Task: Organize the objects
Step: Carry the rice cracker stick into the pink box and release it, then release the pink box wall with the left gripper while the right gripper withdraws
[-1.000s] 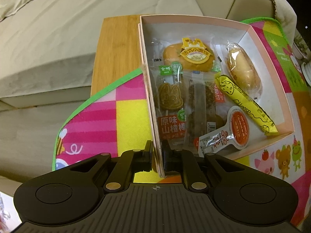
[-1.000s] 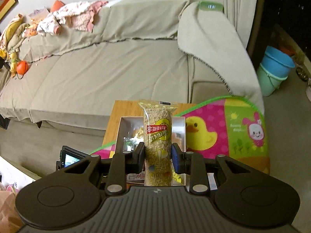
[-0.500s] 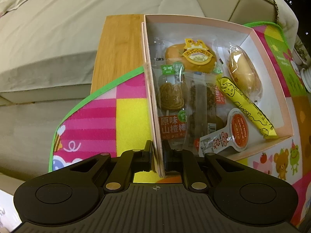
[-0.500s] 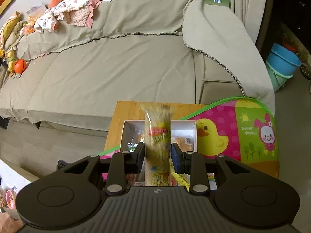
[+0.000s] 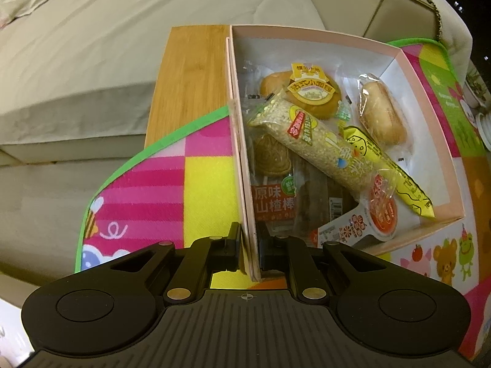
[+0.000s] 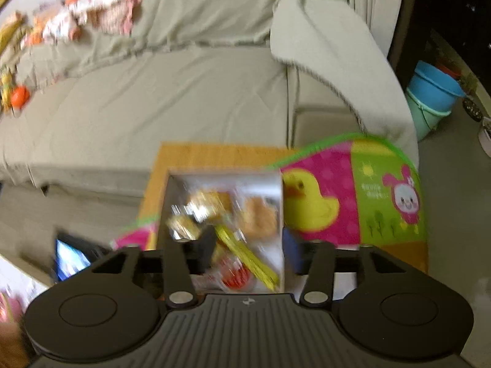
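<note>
A pink cardboard box (image 5: 429,98) stands on a colourful mat and holds several wrapped snacks. A long grain bar in a clear wrapper (image 5: 310,141) lies slantwise on top of them, beside a yellow stick pack (image 5: 386,165) and a bun (image 5: 380,113). My left gripper (image 5: 248,245) is shut on the box's left wall near its front corner. My right gripper (image 6: 247,250) is open and empty above the box (image 6: 277,190); that view is blurred.
The cartoon mat (image 5: 147,190) lies over a wooden table (image 5: 190,70). A beige sofa (image 6: 168,92) runs along the far side, with clothes and toys (image 6: 70,24) at its back left. Blue and green buckets (image 6: 432,98) stand on the floor at the right.
My right gripper opened and let go of the grain bar, which now lies in the box on the other snacks. My left gripper kept its hold on the box wall.
</note>
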### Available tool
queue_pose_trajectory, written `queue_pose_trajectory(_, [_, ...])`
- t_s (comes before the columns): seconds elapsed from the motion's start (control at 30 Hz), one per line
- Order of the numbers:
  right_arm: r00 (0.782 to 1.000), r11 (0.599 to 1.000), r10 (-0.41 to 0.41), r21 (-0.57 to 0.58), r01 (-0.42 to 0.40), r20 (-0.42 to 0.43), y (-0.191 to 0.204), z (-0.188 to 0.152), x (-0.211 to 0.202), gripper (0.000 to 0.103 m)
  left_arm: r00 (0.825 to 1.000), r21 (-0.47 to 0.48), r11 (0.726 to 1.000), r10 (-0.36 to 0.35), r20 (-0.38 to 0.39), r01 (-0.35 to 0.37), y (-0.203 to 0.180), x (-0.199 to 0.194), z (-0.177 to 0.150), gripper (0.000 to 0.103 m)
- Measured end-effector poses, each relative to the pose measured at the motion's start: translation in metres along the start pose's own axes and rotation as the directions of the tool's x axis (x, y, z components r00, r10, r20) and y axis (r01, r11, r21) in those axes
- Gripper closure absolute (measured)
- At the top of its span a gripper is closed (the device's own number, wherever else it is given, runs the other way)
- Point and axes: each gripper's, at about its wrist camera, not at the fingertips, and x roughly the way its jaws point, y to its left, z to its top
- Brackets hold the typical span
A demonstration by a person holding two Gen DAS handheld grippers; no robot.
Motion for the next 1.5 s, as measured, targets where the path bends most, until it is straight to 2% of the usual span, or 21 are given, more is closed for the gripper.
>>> queue_pose_trajectory(0.17, [0.989,0.998,-0.046,-0.054,0.039,-0.139,-0.013,-0.058,0.058,0.043,0.999,0.051,0.998,0.026,0.048,-0.029,-0.009,0.001,0.001,0.093])
queue_pose_trajectory(0.27, [0.982,0.994,-0.088,-0.082,0.075,-0.168,-0.024,-0.091,0.099,0.043,0.997,0.077,0.996,0.037,0.074,-0.043,-0.026,0.004,0.009,0.094])
queue_pose_trajectory(0.37, [0.991,0.993,-0.087,-0.088,0.078,-0.103,-0.039,-0.114,0.127,0.043,0.99,0.086,0.996,0.026,0.138,-0.038,-0.055,0.01,0.018,0.094])
queue_pose_trajectory(0.47, [0.997,0.995,-0.075,-0.069,0.077,0.031,-0.06,-0.121,0.141,0.043,0.968,0.089,0.996,0.0,0.25,-0.023,-0.08,0.021,0.032,0.095])
queue_pose_trajectory(0.53, [0.993,0.997,-0.052,-0.046,0.057,0.11,-0.075,-0.118,0.146,0.043,0.95,0.095,0.993,0.038,0.309,-0.07,-0.097,0.024,0.038,0.092])
queue_pose_trajectory(0.63, [0.988,0.999,-0.025,-0.022,0.029,0.15,-0.094,-0.117,0.154,0.043,0.938,0.084,0.988,0.092,0.334,-0.127,-0.107,0.027,0.033,0.092])
queue_pose_trajectory(0.73, [0.981,0.999,-0.033,-0.002,0.034,0.189,-0.108,-0.117,0.155,0.043,0.931,0.064,0.989,0.1,0.352,-0.13,-0.104,0.024,0.032,0.091])
queue_pose_trajectory(0.83, [0.98,1.0,0.012,-0.004,-0.011,0.201,-0.119,-0.119,0.159,0.043,0.923,0.049,0.993,0.084,0.374,-0.11,-0.097,0.034,0.039,0.089])
queue_pose_trajectory(0.87, [0.979,1.0,0.018,-0.014,-0.016,0.205,-0.119,-0.121,0.16,0.043,0.915,0.042,0.994,0.079,0.396,-0.104,-0.097,0.031,0.038,0.084])
queue_pose_trajectory(0.9, [0.977,1.0,0.022,-0.016,-0.019,0.21,-0.12,-0.122,0.16,0.043,0.899,0.039,0.993,0.087,0.428,-0.115,-0.096,0.025,0.033,0.079])
queue_pose_trajectory(0.93, [0.976,1.0,0.024,-0.014,-0.021,0.218,-0.121,-0.125,0.159,0.042,0.87,0.033,0.988,0.118,0.479,-0.151,-0.097,0.016,0.026,0.065])
queue_pose_trajectory(0.97, [0.974,1.0,0.02,-0.01,-0.018,0.226,-0.12,-0.128,0.158,0.039,0.826,0.021,0.983,0.139,0.546,-0.18,-0.098,0.005,0.016,0.057])
queue_pose_trajectory(1.07, [0.965,1.0,-0.011,0.004,0.011,0.261,-0.118,-0.151,0.147,0.031,0.705,-0.027,0.981,0.157,0.692,-0.192,-0.099,-0.028,-0.021,0.06])
queue_pose_trajectory(1.1, [0.963,1.0,-0.018,0.006,0.017,0.268,-0.116,-0.161,0.142,0.025,0.68,-0.048,0.985,0.149,0.718,-0.166,-0.097,-0.037,-0.037,0.06])
queue_pose_trajectory(1.13, [0.958,0.999,-0.027,0.023,0.022,0.287,-0.114,-0.173,0.136,0.02,0.674,-0.064,0.989,0.139,0.726,-0.135,-0.096,-0.043,-0.052,0.06])
queue_pose_trajectory(1.17, [0.957,0.999,-0.032,0.028,0.024,0.29,-0.111,-0.186,0.131,0.012,0.676,-0.075,0.991,0.128,0.726,-0.108,-0.095,-0.046,-0.068,0.06])
queue_pose_trajectory(1.2, [0.956,0.999,-0.033,0.034,0.025,0.291,-0.108,-0.199,0.126,0.007,0.688,-0.077,0.993,0.12,0.716,-0.093,-0.096,-0.048,-0.09,0.06])
queue_pose_trajectory(1.23, [0.957,0.999,-0.038,0.041,0.027,0.289,-0.105,-0.213,0.121,0.005,0.704,-0.067,0.993,0.115,0.7,-0.095,-0.097,-0.046,-0.109,0.06])
queue_pose_trajectory(1.3, [0.957,0.998,-0.047,0.054,0.033,0.285,-0.097,-0.24,0.113,0.0,0.753,-0.017,0.995,0.087,0.652,-0.101,-0.102,-0.037,-0.147,0.06])
queue_pose_trajectory(1.33, [0.957,0.998,-0.048,0.053,0.034,0.285,-0.092,-0.251,0.111,0.0,0.769,0.014,0.994,0.073,0.635,-0.106,-0.104,-0.032,-0.162,0.06])
queue_pose_trajectory(1.5, [0.962,0.997,-0.076,0.009,0.077,0.262,-0.076,-0.285,0.12,0.0,0.802,0.094,0.987,0.05,0.595,-0.131,-0.116,-0.01,-0.202,0.06])
